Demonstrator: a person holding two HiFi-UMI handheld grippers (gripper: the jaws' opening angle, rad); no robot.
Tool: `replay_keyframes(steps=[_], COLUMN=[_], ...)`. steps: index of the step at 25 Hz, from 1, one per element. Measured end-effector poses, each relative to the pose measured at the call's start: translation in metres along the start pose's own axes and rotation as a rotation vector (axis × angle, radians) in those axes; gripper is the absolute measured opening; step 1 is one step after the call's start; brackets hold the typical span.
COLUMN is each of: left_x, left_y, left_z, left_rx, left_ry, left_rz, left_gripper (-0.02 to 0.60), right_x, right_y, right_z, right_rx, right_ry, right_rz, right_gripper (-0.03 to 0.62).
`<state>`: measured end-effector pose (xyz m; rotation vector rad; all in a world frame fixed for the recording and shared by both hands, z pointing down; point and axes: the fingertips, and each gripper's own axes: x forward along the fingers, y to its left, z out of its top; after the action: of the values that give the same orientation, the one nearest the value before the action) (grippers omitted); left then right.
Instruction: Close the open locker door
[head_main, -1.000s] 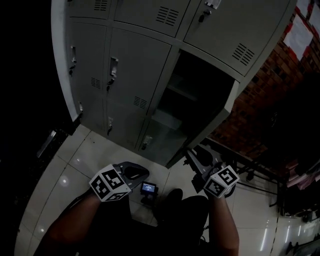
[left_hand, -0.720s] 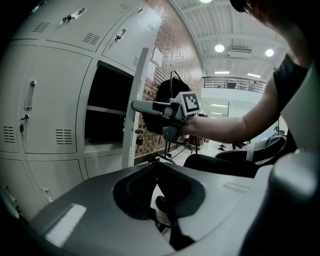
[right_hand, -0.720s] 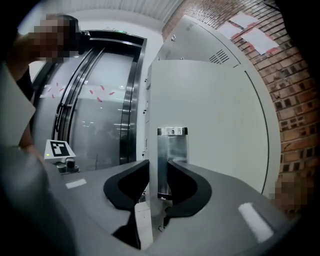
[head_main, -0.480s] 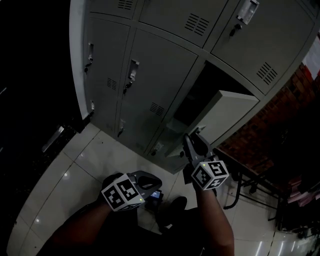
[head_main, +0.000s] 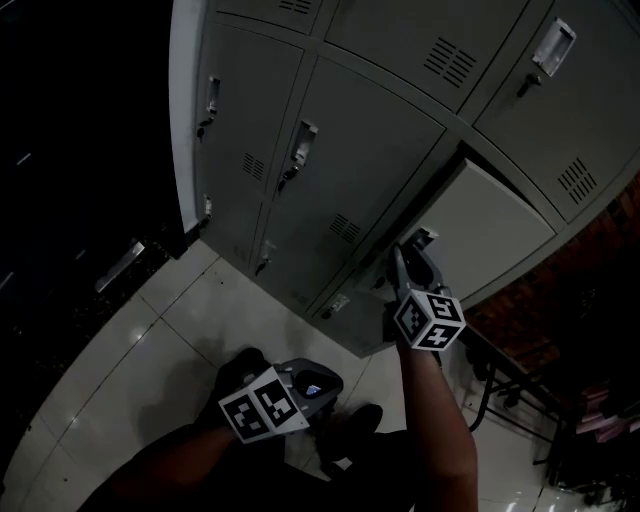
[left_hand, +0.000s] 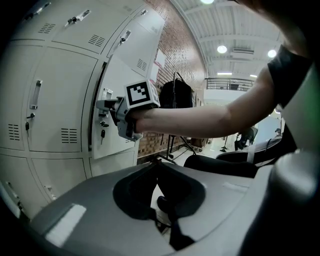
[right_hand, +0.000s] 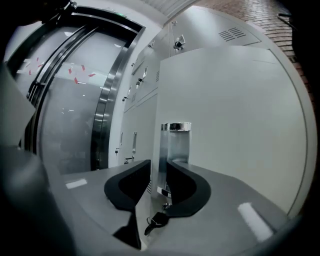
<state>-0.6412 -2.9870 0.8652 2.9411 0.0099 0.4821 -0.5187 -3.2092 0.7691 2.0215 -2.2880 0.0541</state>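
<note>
The grey locker door (head_main: 480, 230) stands only a little ajar, its free edge close to the frame. My right gripper (head_main: 408, 258) is at that edge by the latch. In the right gripper view the door's edge (right_hand: 156, 150) runs between the jaws of the right gripper (right_hand: 159, 172), next to a chrome handle (right_hand: 176, 142) with a key (right_hand: 154, 221) hanging below. The jaws are closing around the edge, and a thin gap still shows on the left side. My left gripper (head_main: 322, 385) hangs low by the person's legs, shut and empty. From the left gripper (left_hand: 157, 164) I see the right gripper (left_hand: 107, 106) at the door (left_hand: 117, 75).
The door belongs to a bank of grey lockers (head_main: 330, 130) with closed doors around it. A red brick wall (head_main: 560, 300) and a dark metal frame (head_main: 500, 380) lie to the right. Pale glossy tiles (head_main: 150, 370) cover the floor, and the left side is dark.
The locker door has swung from wide open to nearly shut, with the right gripper moving up and forward along its edge. The left gripper has dropped lower and toward the body.
</note>
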Motion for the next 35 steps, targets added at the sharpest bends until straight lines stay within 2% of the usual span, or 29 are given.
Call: replay_keyframes(steps=[5, 16, 23, 30, 35], left_x=[-0.007, -0.013, -0.014, -0.015, -0.011], left_y=[0.004, 0.007, 0.007, 0.008, 0.006], left_z=[0.001, 0.003, 0.002, 0.002, 0.001], left_rx=[-0.017, -0.027, -0.032, -0.029, -0.026], left_ry=[-0.020, -0.042, -0.047, -0.052, -0.046], left_rz=[0.008, 0.012, 0.011, 0.009, 0.009], left_gripper=[0.012, 0.012, 0.012, 0.012, 0.012], right_x=[0.031, 0.059, 0.059, 0.041, 0.029], right_y=[-0.019, -0.044, -0.041, -0.031, -0.048], right_z=[-0.010, -0.008, -0.008, -0.005, 0.004], right_rx=[0.005, 0.014, 0.012, -0.058, 0.005], right_ry=[0.044, 0.038, 0.042, 0.040, 0.037], right_rz=[-0.052, -0.143, -0.134, -0.119, -0.143], right_gripper=[0.103, 0.104, 0.106, 0.104, 0.106])
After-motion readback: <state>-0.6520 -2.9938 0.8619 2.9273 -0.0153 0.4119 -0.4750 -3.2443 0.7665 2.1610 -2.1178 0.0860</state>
